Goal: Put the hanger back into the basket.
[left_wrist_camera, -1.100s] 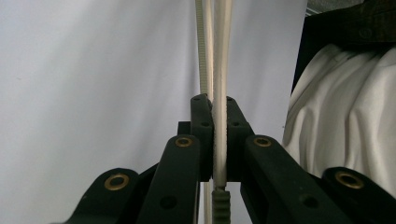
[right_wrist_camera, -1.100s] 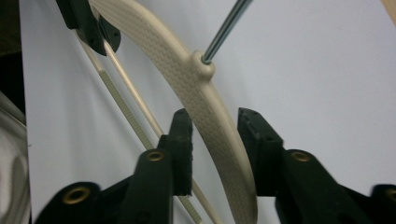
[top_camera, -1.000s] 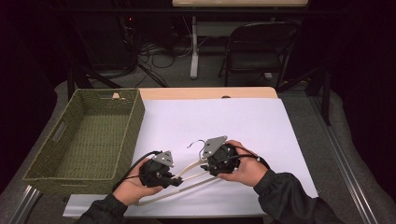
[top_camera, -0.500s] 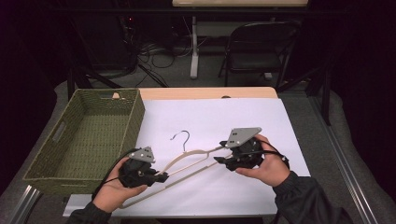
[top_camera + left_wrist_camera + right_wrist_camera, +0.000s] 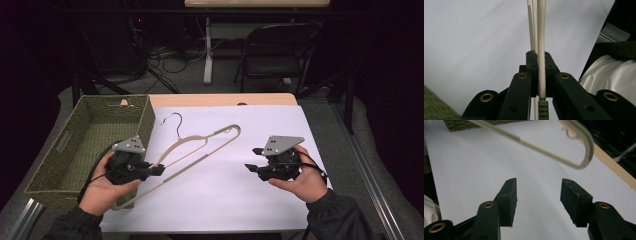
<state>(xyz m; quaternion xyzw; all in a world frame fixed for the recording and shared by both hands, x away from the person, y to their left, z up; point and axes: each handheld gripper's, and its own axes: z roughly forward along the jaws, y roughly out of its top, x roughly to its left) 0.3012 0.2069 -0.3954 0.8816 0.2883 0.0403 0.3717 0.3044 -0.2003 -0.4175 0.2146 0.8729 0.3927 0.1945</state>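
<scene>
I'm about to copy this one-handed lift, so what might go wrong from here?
1. The left gripper alone is shut on the hanger, near one end, so the long free end may sag or twist in the jaws.
2. The wire hook hangs beside the green basket and could snag its weave.
3. The right gripper, jaws open with nothing between them, gives no backup.
</scene>
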